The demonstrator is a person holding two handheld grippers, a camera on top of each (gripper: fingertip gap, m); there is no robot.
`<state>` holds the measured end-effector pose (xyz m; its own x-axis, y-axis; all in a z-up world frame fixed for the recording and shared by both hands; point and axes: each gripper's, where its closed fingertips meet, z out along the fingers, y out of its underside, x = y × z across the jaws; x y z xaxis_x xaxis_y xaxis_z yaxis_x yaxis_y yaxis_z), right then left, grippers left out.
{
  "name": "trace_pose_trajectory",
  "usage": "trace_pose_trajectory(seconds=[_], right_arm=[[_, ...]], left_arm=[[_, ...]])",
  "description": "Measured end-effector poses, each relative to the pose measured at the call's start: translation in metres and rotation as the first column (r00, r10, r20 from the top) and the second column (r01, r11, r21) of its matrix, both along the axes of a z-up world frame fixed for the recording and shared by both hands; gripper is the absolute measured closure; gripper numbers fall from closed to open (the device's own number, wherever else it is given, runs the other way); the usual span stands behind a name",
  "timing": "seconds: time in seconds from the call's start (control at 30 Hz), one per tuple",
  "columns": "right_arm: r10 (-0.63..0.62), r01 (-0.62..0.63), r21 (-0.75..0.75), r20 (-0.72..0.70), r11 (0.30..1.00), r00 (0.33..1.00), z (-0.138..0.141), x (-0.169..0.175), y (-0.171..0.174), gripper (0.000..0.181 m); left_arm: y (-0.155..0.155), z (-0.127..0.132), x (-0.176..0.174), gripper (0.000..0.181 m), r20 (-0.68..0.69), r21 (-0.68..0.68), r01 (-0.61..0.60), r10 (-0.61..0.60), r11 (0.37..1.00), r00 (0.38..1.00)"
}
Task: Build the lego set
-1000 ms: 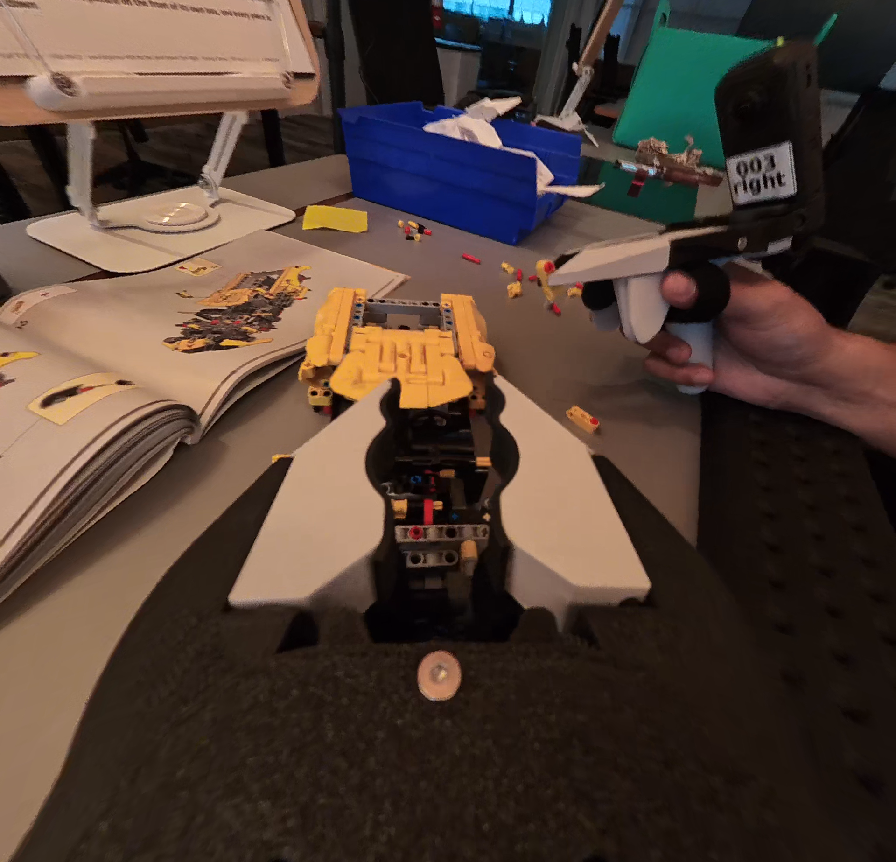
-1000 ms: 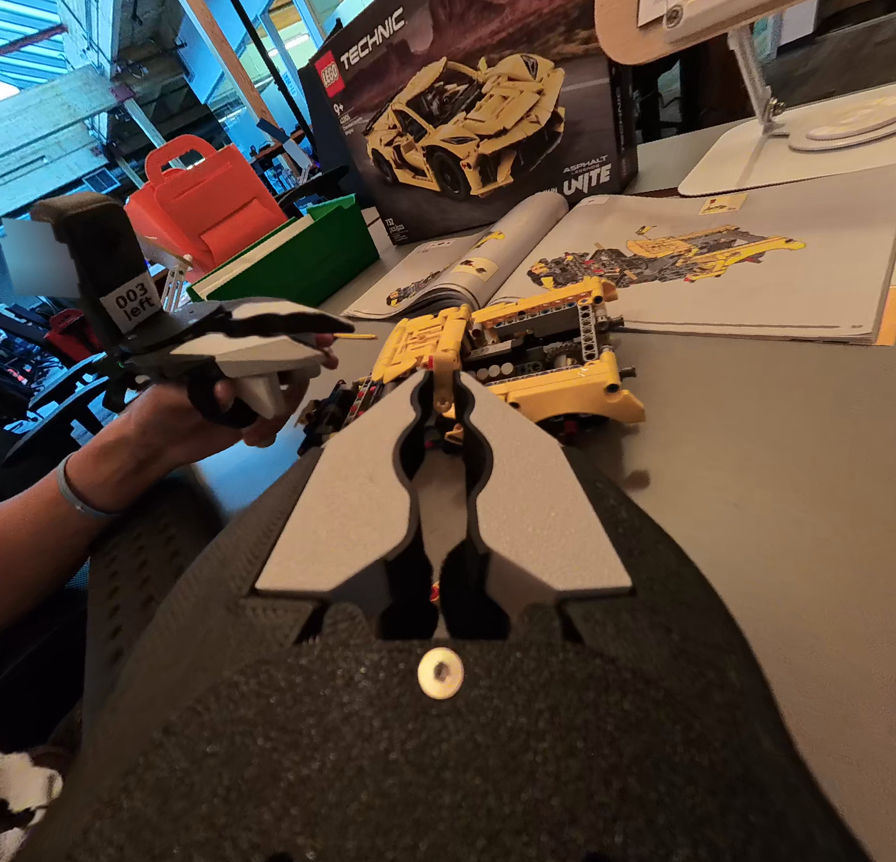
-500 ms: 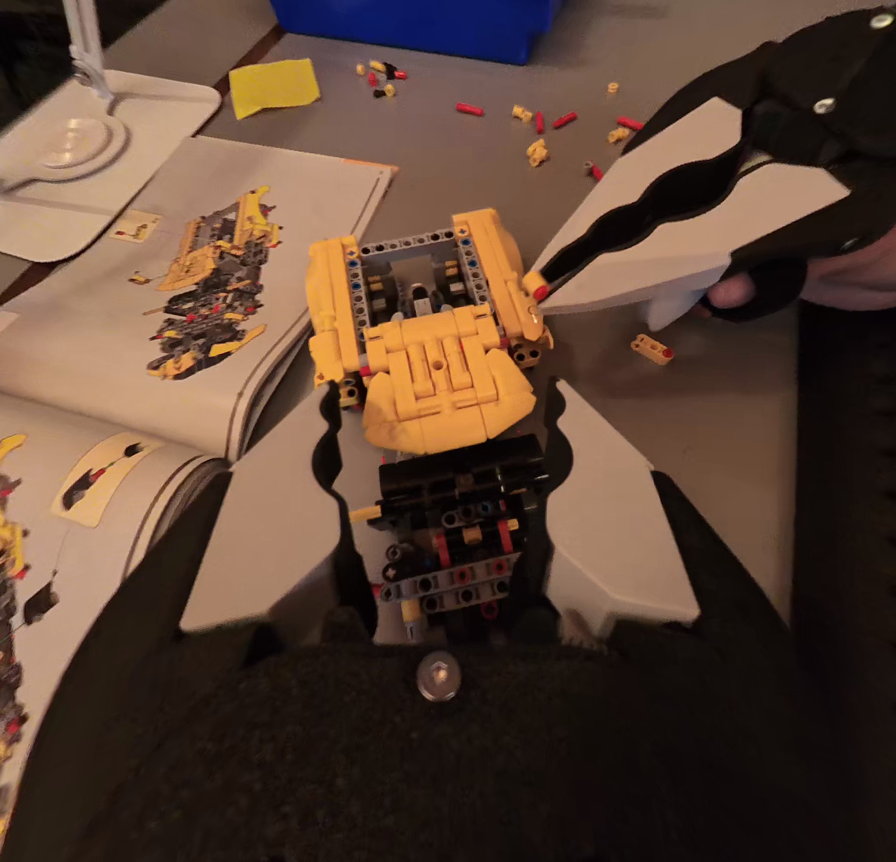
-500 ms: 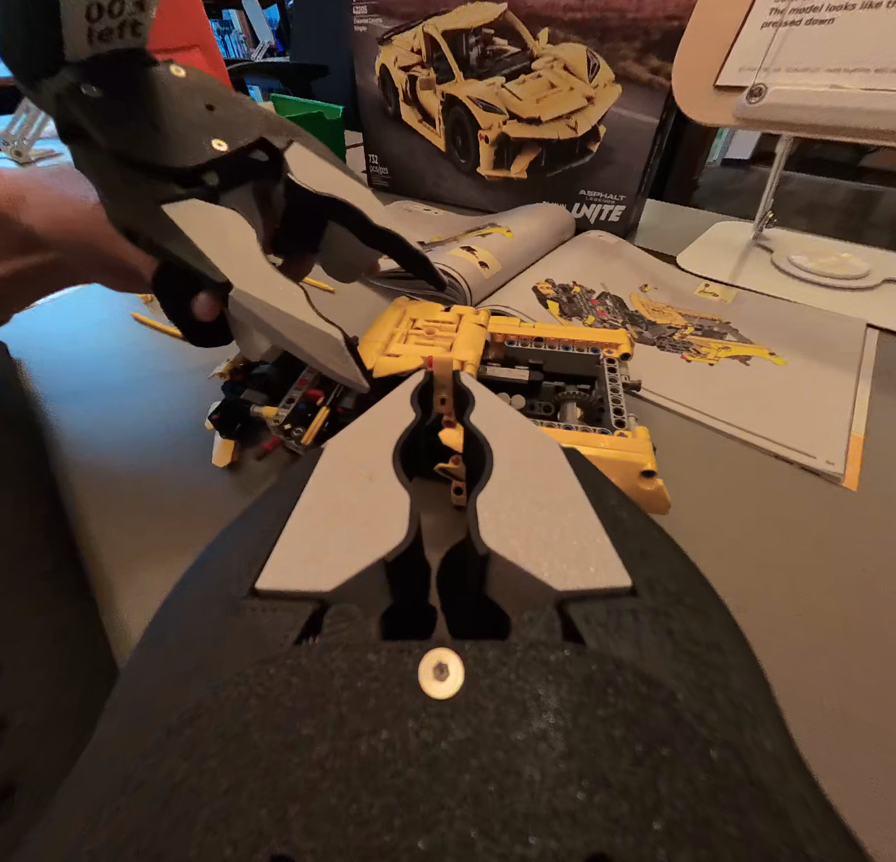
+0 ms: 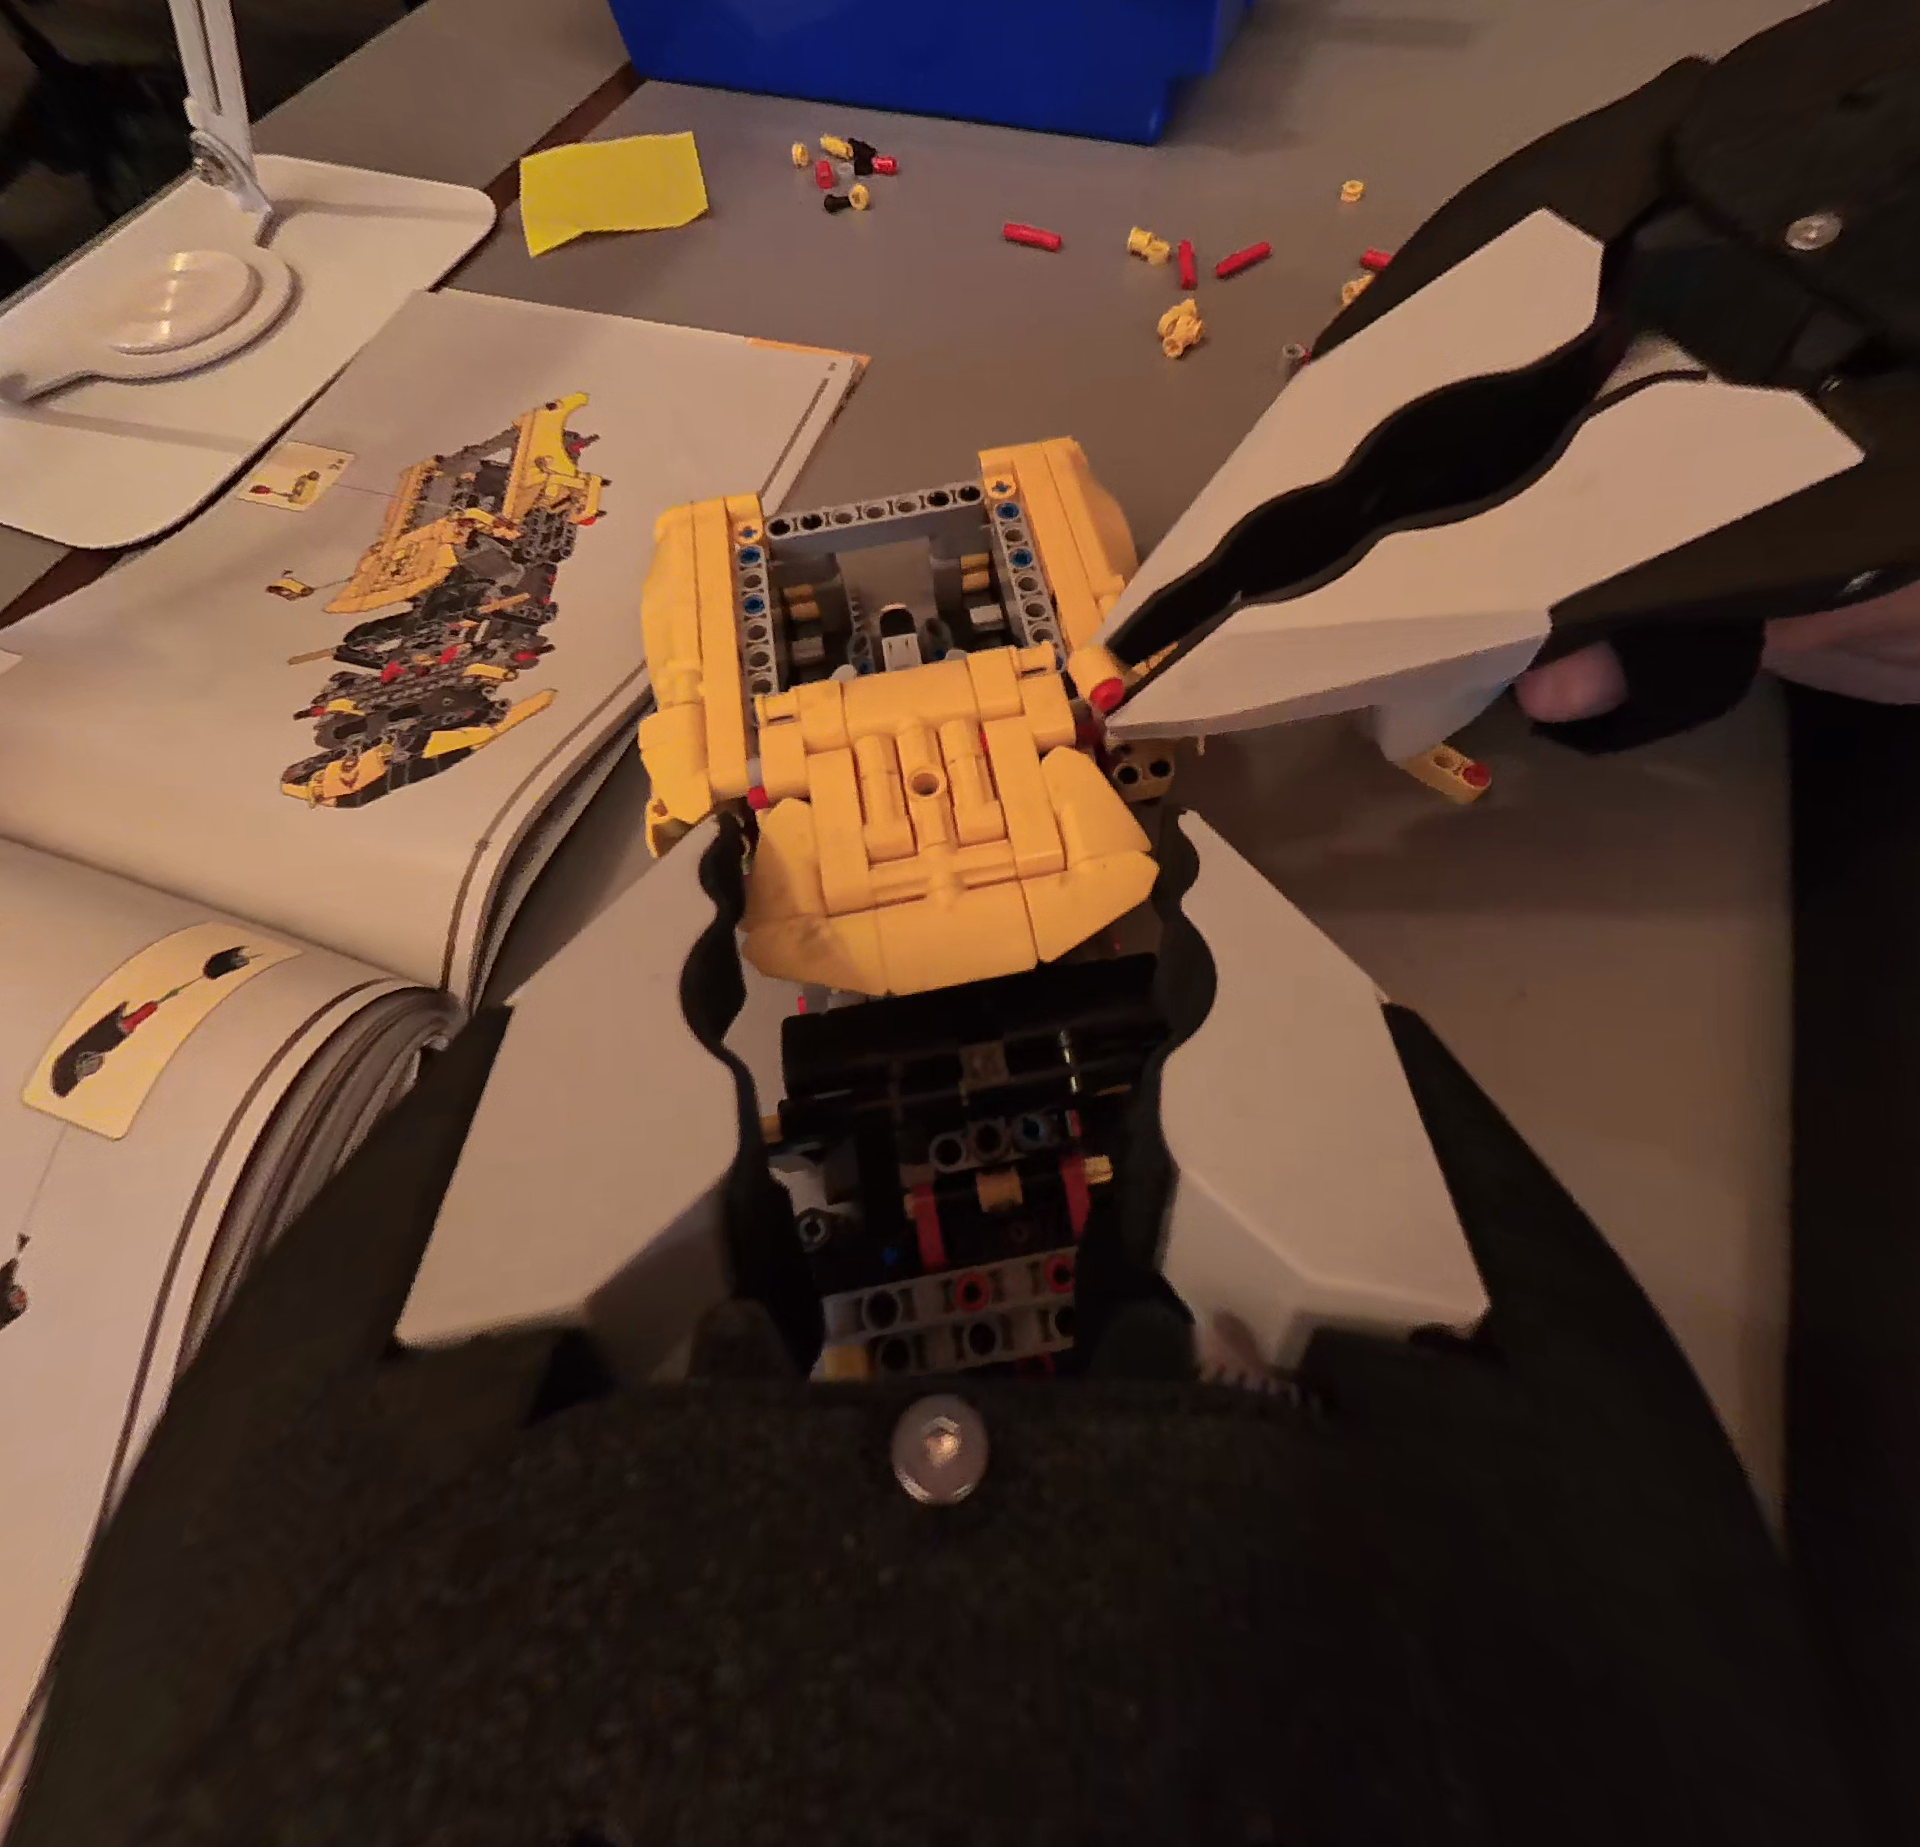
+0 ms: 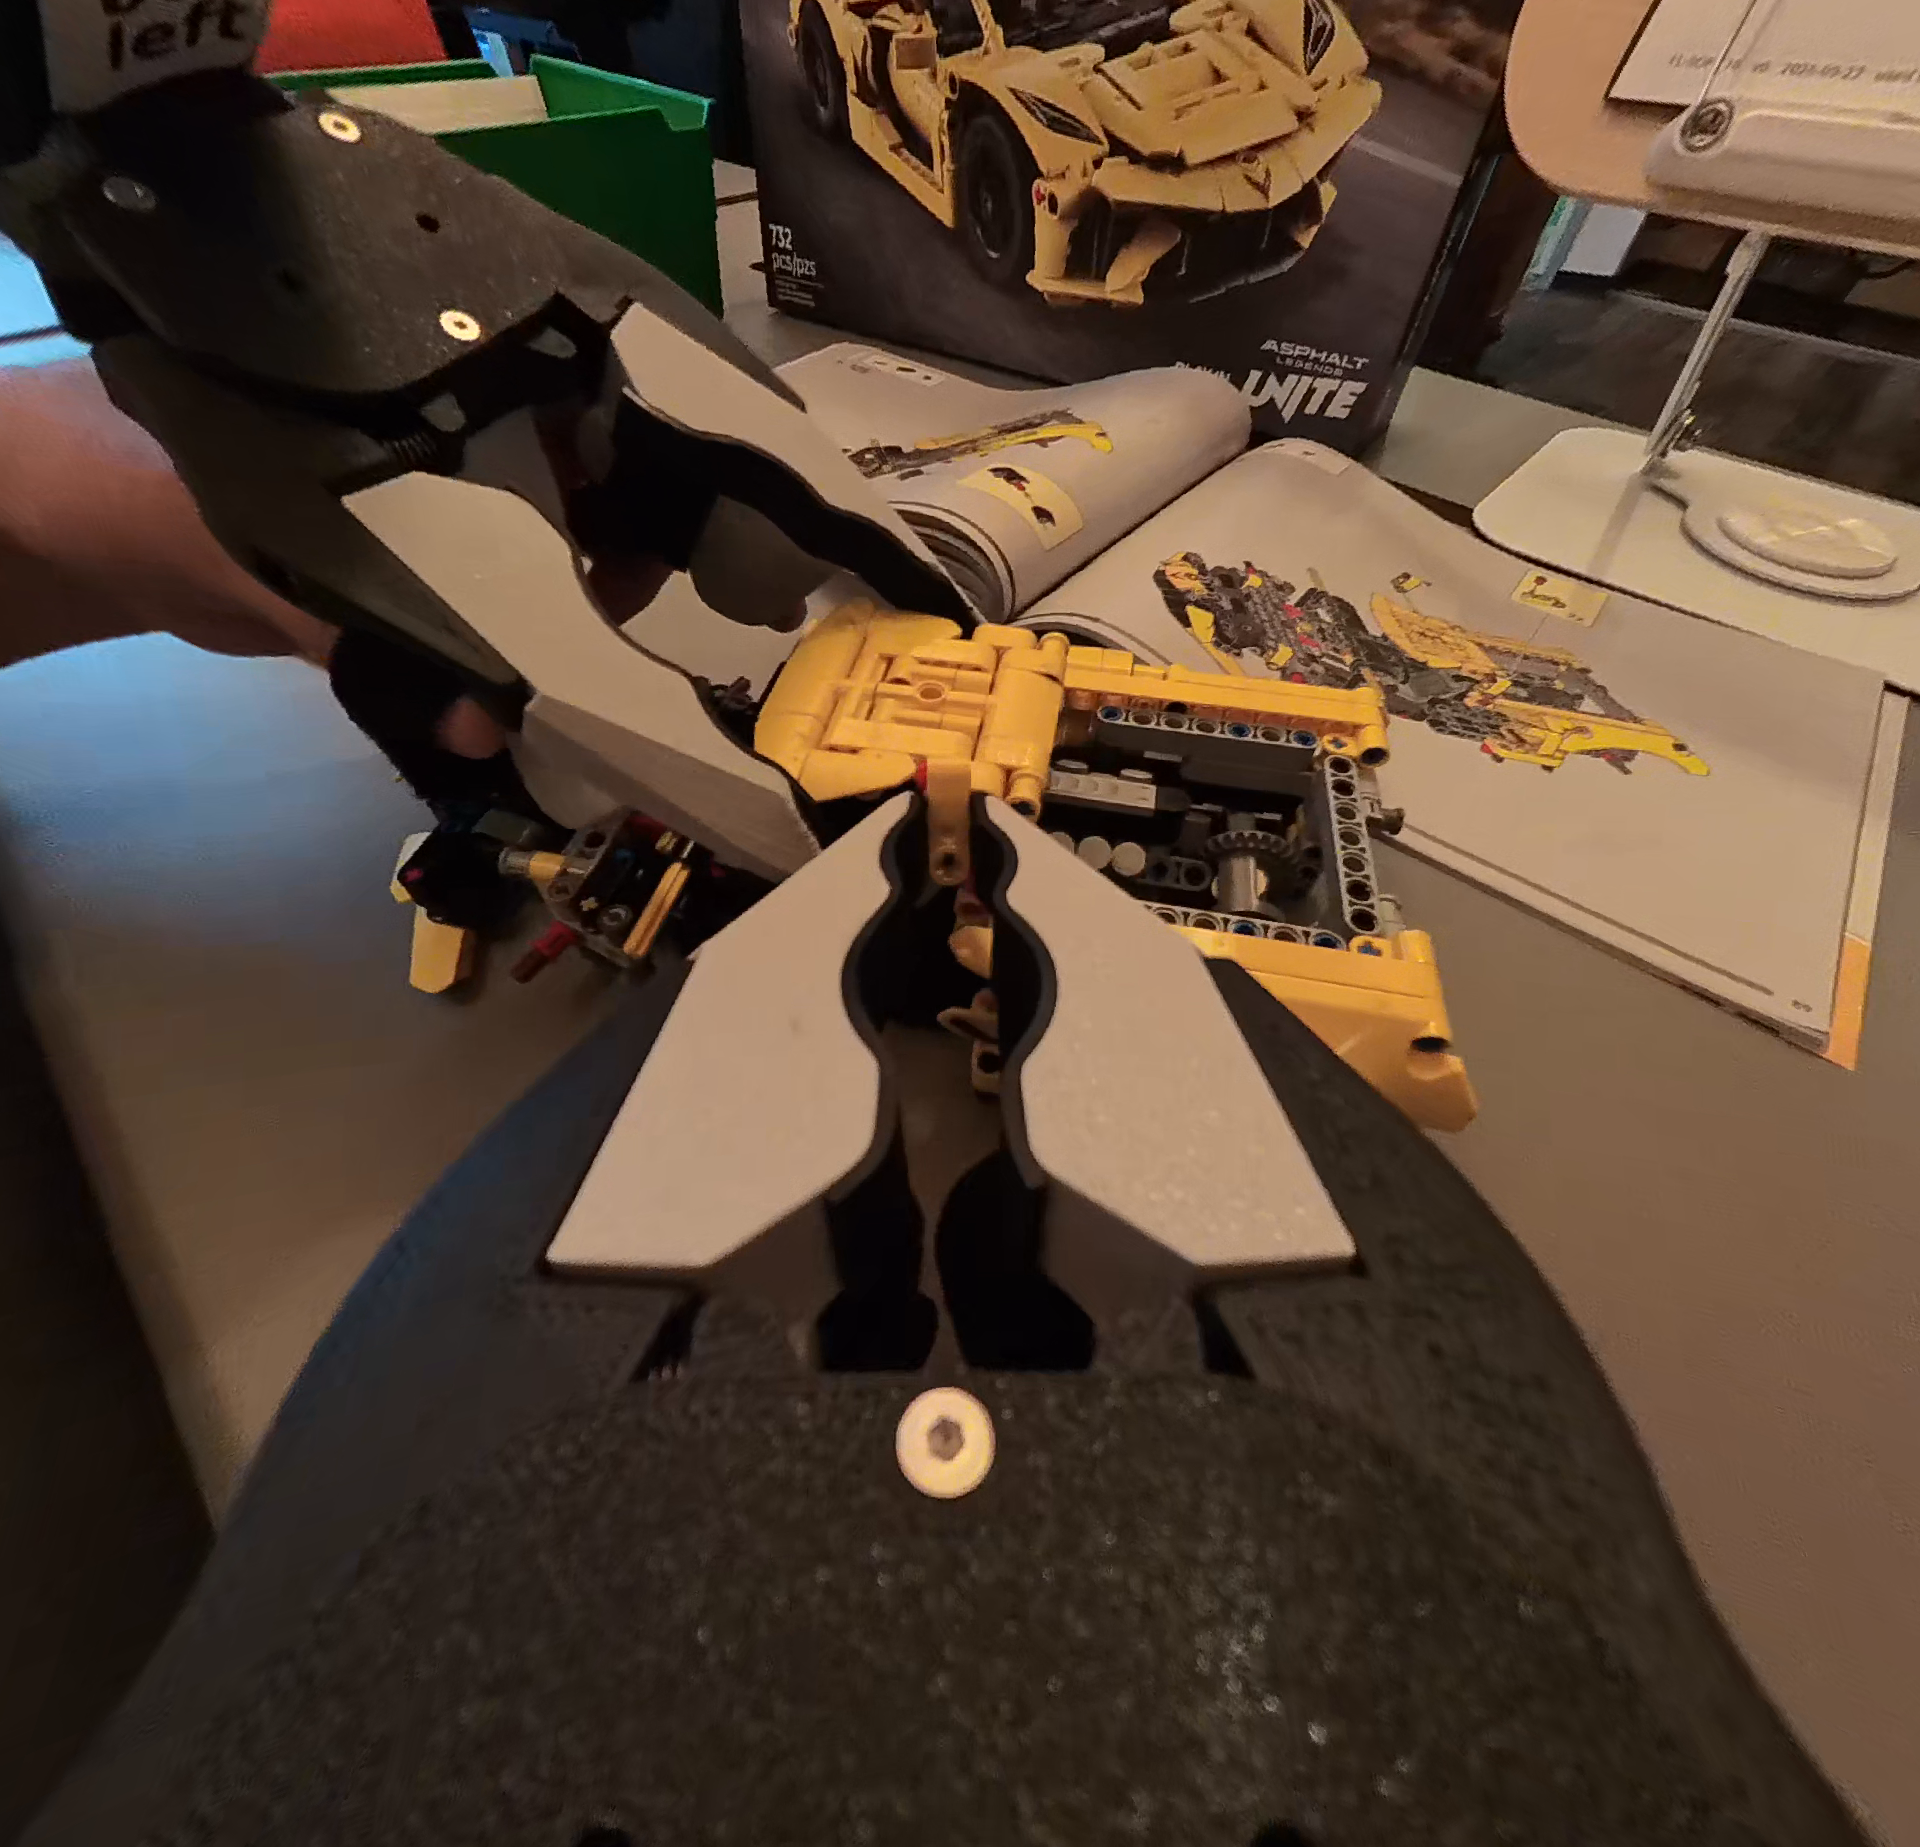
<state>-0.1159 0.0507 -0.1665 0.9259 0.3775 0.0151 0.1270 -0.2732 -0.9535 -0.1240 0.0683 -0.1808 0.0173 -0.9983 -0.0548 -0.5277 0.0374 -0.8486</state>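
Left tongs point(image 5: 956, 976), jaws apart, straddle the car model point(image 5: 904, 758) mid-desk to steady it; right tongs point(image 6: 951, 810), clamped on a yellow connector point(image 6: 948, 821), press it into the model's side.

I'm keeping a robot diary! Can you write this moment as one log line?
left claw: open, straddling lego car | right claw: shut on small yellow piece, at car's side | stage: attaching
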Motion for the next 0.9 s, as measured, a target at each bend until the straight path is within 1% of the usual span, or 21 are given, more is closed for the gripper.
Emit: trace_pose_trajectory(seconds=[0.17,0.23,0.37,0.4,0.43,0.47,0.5,0.53,0.57,0.6,0.67,0.7,0.77,0.83,0.87,0.9], right_arm=[[-0.018,0.018,0.005,-0.048,1.0,0.999,0.003,0.006,0.001,0.175],[-0.04,0.043,0.039,-0.092,0.998,0.995,0.013,0.013,0.001,0.174],[-0.038,0.07,0.121,-0.249,0.99,0.968,0.039,0.023,-0.004,0.175],[-0.032,0.071,0.132,-0.28,0.989,0.96,0.044,0.024,-0.005,0.175],[-0.019,0.066,0.146,-0.302,0.987,0.953,0.049,0.024,-0.005,0.174],[-0.01,0.06,0.148,-0.318,0.987,0.948,0.051,0.024,-0.004,0.174],[-0.01,0.063,0.15,-0.332,0.987,0.943,0.055,0.025,-0.002,0.174],[-0.006,0.063,0.157,-0.341,0.986,0.94,0.058,0.026,0.001,0.174],[0.001,0.054,0.154,-0.34,0.987,0.94,0.058,0.026,0.003,0.174],[0.0,0.05,0.142,-0.334,0.989,0.943,0.056,0.026,0.006,0.174],[-0.006,0.051,0.127,-0.332,0.991,0.943,0.05,0.027,0.007,0.174],[-0.006,0.048,0.119,-0.326,0.992,0.945,0.048,0.028,0.006,0.174],[-0.018,0.051,0.103,-0.298,0.993,0.954,0.043,0.032,0.002,0.174],[-0.021,0.052,0.099,-0.296,0.994,0.955,0.042,0.034,-0.005,0.174],[-0.019,0.05,0.093,-0.306,0.994,0.952,0.041,0.035,-0.009,0.175],[-0.017,0.048,0.09,-0.317,0.995,0.948,0.04,0.035,-0.014,0.175]], left_arm=[[0.003,0.001,-0.001,0.102,-0.018,-0.047,-0.029,0.028,0.998,0.999],[0.003,0.001,-0.002,0.102,-0.018,-0.081,-0.037,0.035,0.996,0.999],[0.006,0.008,-0.003,0.102,0.019,-0.208,-0.05,0.055,0.977,0.998],[0.008,0.011,-0.004,0.12,0.036,-0.255,-0.055,0.067,0.965,0.997],[0.015,0.016,-0.007,0.154,0.065,-0.315,-0.076,0.101,0.946,0.993],[0.02,0.023,-0.01,0.176,0.108,-0.389,-0.065,0.116,0.919,0.987],[0.019,0.031,-0.013,0.176,0.158,-0.457,-0.007,0.089,0.89,0.983],[0.021,0.034,-0.017,0.172,0.171,-0.494,0.012,0.084,0.869,0.982],[0.027,0.034,-0.02,0.167,0.169,-0.498,-0.001,0.098,0.867,0.981],[0.029,0.035,-0.023,0.167,0.171,-0.474,-0.007,0.101,0.88,0.98],[0.028,0.037,-0.026,0.159,0.17,-0.389,-0.011,0.083,0.921,0.982],[0.026,0.037,-0.027,0.157,0.163,-0.328,-0.007,0.064,0.945,0.985],[0.023,0.033,-0.03,0.152,0.116,-0.161,0.014,0.004,0.987,0.993],[0.025,0.031,-0.032,0.151,0.073,-0.002,0.056,-0.056,0.998,0.996],[0.023,0.034,-0.032,0.147,0.062,0.041,0.096,-0.099,0.995,0.993],[0.018,0.038,-0.033,0.14,0.054,0.056,0.152,-0.154,0.987,0.987]])
